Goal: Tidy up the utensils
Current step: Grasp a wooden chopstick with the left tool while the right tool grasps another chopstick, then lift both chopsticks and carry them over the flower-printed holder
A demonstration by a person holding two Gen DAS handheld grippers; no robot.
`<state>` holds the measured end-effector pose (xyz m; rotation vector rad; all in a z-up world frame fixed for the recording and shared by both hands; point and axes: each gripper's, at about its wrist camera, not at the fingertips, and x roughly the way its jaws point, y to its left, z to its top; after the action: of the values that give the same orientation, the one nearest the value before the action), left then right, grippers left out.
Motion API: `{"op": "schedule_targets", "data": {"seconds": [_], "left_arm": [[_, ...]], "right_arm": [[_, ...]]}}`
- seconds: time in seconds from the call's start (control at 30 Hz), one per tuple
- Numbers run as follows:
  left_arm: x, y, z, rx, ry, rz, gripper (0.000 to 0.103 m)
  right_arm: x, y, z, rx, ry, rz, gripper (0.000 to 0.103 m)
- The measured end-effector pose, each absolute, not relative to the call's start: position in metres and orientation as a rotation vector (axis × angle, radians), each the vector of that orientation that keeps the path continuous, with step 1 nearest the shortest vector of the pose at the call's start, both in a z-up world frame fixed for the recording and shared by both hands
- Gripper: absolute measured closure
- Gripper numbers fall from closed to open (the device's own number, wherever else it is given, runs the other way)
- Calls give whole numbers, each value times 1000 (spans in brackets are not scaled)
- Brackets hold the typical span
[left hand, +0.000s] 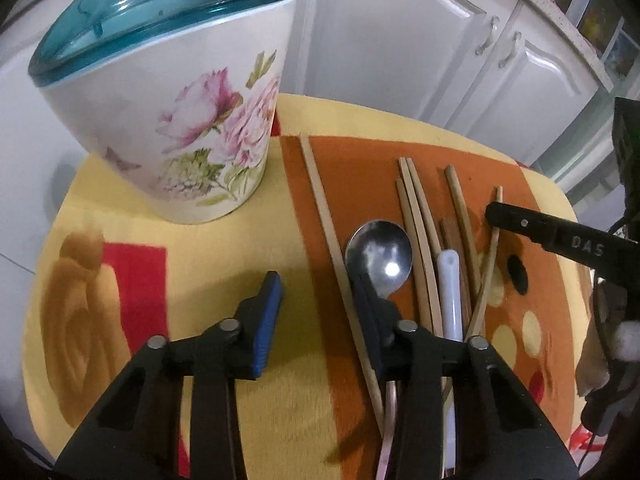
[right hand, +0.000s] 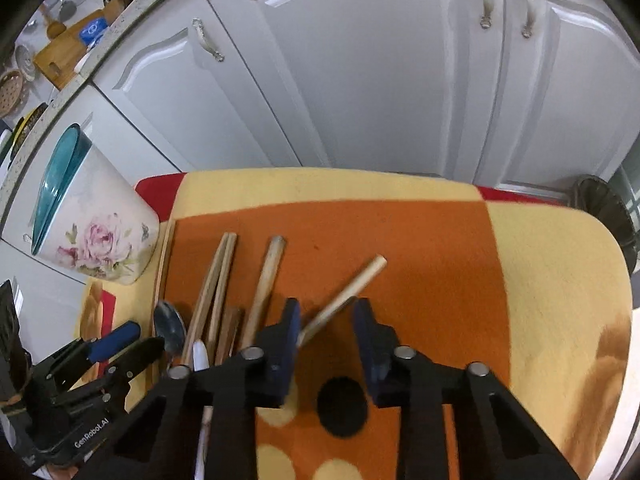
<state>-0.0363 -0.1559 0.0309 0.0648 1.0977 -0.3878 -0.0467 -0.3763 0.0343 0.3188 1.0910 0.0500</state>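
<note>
Orange-yellow cloth point(left hand: 248, 256) with shiny spoon point(left hand: 378, 254), pale chopsticks point(left hand: 420, 224); left tongs point(left hand: 320, 300), right tongs point(right hand: 326, 322) both wide, empty.

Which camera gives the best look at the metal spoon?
The left wrist view: the metal spoon lies bowl-up, near centre, beside the left gripper's right finger. The right wrist view shows only a small part of its bowl at the lower left, behind that gripper.

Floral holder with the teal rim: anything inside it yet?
Cannot tell. The floral holder stands upright on the blanket, and both views show only its outer wall and teal rim. The spoon and chopsticks lie outside.
</note>
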Motion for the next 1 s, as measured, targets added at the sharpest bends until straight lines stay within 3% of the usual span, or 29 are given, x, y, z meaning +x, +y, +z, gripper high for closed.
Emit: {"op": "schedule_targets", "data": {"seconds": [0.03, 0.13, 0.23, 0.4, 0.5, 0.67, 0.77, 0.87, 0.9, 1.0], "left_arm": [[-35, -155, 30, 44, 1103, -403, 88], [-37, -149, 31, -1, 1132, -440, 96], [-51, -139, 33, 12, 1136, -451, 97], [-77, -118, 34, 17, 1152, -462, 98], [-91, -108, 35, 19, 1160, -467, 99], [-100, -102, 37, 29, 1165, -459, 99], [-94, -107, 40, 34, 1158, -447, 99], [-82, -106, 44, 42, 1152, -423, 86], [-76, -110, 45, 52, 1143, -417, 81], [-57, -123, 42, 88, 1141, -386, 80]], "right_arm": [[-45, -375, 34, 306, 1089, 55, 85], [-49, -368, 37, 251, 1096, 99, 87], [-62, -366, 42, 201, 1087, 121, 96], [-87, -369, 40, 127, 1129, 138, 97], [-91, -386, 42, 249, 1101, 108, 96], [-71, -399, 39, 410, 1113, 100, 81], [-55, -395, 27, 480, 1152, 104, 81], [-42, -388, 28, 474, 1154, 123, 81], [-39, -385, 29, 452, 1157, 128, 85], [-37, -375, 31, 404, 1170, 165, 89]]}}
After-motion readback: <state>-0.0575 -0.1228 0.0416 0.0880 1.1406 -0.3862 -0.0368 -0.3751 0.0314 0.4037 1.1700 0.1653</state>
